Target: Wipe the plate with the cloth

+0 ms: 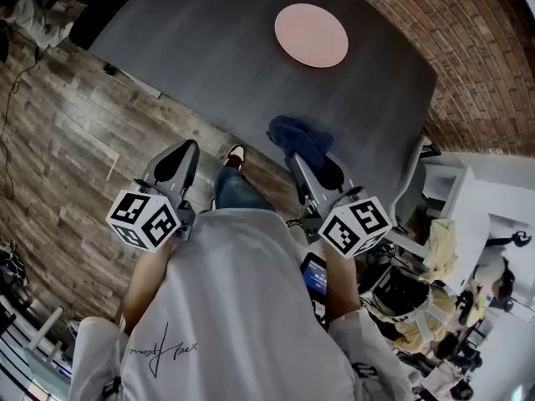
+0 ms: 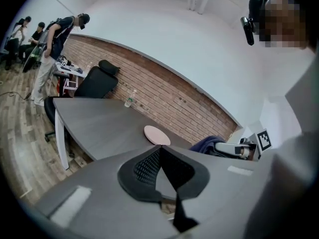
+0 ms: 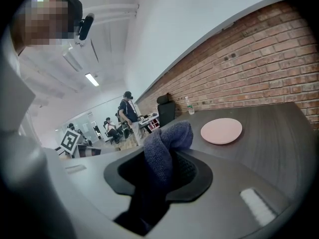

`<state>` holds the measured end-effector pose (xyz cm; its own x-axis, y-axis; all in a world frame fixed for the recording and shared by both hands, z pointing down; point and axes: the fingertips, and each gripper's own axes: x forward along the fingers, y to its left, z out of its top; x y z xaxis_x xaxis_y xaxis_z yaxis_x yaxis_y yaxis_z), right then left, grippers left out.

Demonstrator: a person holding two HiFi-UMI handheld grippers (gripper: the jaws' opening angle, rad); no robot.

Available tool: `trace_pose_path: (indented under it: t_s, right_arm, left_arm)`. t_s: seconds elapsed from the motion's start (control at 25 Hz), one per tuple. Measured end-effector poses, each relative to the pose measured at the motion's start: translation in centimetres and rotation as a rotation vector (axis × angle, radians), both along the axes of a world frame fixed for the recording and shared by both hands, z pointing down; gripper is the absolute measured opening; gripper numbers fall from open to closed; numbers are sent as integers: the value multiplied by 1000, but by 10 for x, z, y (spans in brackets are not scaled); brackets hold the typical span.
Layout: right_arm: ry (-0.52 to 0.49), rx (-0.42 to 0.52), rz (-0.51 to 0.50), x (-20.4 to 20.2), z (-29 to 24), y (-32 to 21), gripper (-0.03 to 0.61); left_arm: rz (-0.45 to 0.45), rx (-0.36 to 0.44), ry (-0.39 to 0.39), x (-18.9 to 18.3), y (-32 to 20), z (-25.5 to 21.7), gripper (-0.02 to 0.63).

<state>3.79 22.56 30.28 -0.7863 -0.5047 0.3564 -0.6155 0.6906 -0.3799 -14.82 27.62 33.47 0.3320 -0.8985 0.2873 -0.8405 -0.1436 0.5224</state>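
A round pink plate [image 1: 311, 35] lies on the dark grey table [image 1: 209, 48], far ahead of both grippers; it also shows as the plate [image 2: 157, 135] and the plate [image 3: 221, 130]. My right gripper [image 1: 303, 150] is shut on a dark blue cloth [image 1: 298, 137], which bunches up above the jaws as the cloth [image 3: 167, 146]. The right gripper [image 3: 167, 171] hovers near the table's front edge. My left gripper [image 1: 182, 155] is shut with nothing in it, over the wooden floor short of the table. The left gripper [image 2: 160, 158] shows its jaws pressed together.
A brick wall [image 1: 468, 48] runs along the table's far right side. A black office chair [image 2: 97, 81] and a small bottle [image 2: 129, 102] stand at the table's far end. People [image 2: 55, 44] stand by desks beyond. Cluttered white shelving [image 1: 468, 224] is at my right.
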Motion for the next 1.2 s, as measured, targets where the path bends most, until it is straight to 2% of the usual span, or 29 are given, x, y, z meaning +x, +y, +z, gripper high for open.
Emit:
trace_pose_path:
  t_s: [0.52,0.84,1.2]
  right_arm:
    - [10,9,96,2,3,-112,120]
    - [66,36,106,-1,-1,-138,120]
    - [103,49,209,2,-3,-169,120]
  left_arm:
    - [132,3,-26,-3,-125,-7,11]
    - [173,40,3,-8,-175,-7,12]
    - [318,37,-1,9,-239,-3,11]
